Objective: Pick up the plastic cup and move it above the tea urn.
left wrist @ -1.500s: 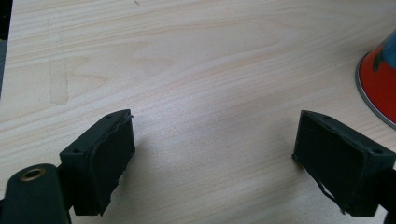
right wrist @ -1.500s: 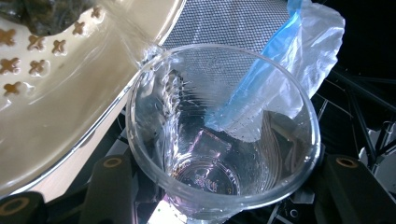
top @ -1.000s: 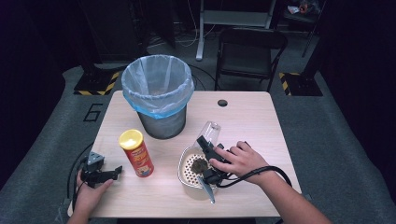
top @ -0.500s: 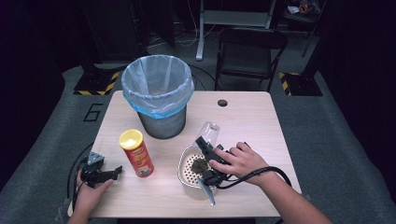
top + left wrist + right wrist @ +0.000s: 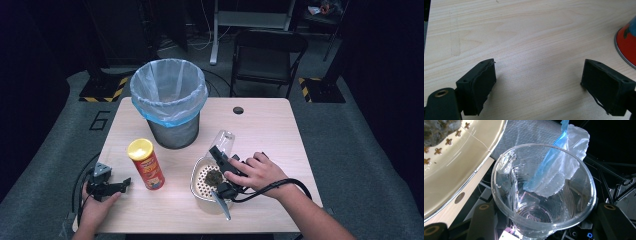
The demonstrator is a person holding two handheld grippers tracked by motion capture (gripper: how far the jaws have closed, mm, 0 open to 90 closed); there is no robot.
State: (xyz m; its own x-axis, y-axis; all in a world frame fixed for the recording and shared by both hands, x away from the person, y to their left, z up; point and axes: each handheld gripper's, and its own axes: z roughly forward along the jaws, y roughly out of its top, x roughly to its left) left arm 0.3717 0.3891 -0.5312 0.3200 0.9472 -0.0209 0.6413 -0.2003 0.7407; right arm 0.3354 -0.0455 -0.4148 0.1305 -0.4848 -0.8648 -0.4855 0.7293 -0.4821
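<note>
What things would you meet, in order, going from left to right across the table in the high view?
Left gripper → red crisp can → lined bin → cream dish → clear plastic cup → right hand.

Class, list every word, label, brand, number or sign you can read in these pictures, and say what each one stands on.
"6": large pale numeral on the grey floor mat, left of the light wooden table.
Label on the red cylindrical snack can with the yellow lid: too blurred to read.
Embossed lettering in the base of the clear plastic cup, which sits between the right gripper jaws: too faint to read.
Yellow and black hazard stripes on the floor: a marking, no words.
</note>
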